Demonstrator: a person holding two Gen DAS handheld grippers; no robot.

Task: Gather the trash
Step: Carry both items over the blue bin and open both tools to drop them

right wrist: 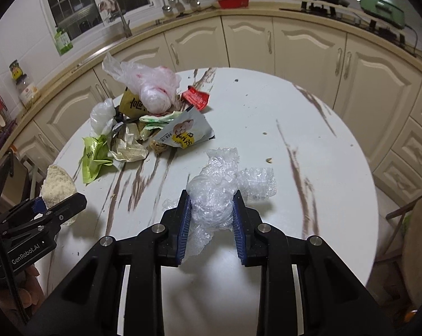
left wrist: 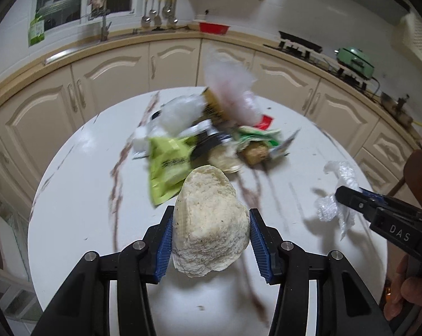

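Cream cabinets (right wrist: 247, 42), dark window (right wrist: 71, 0), white marble-veined table (right wrist: 309, 128).

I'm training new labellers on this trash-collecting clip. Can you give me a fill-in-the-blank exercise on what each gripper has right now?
1. The left gripper is shut on a lump of ____.
2. The right gripper is shut on crumpled clear ____.
3. The pile of wrappers lies on a white ____ table.

Missing words: bread; plastic; round

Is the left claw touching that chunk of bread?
Touching. In the left wrist view, the left claw has both blue pads pressed against the bread chunk.
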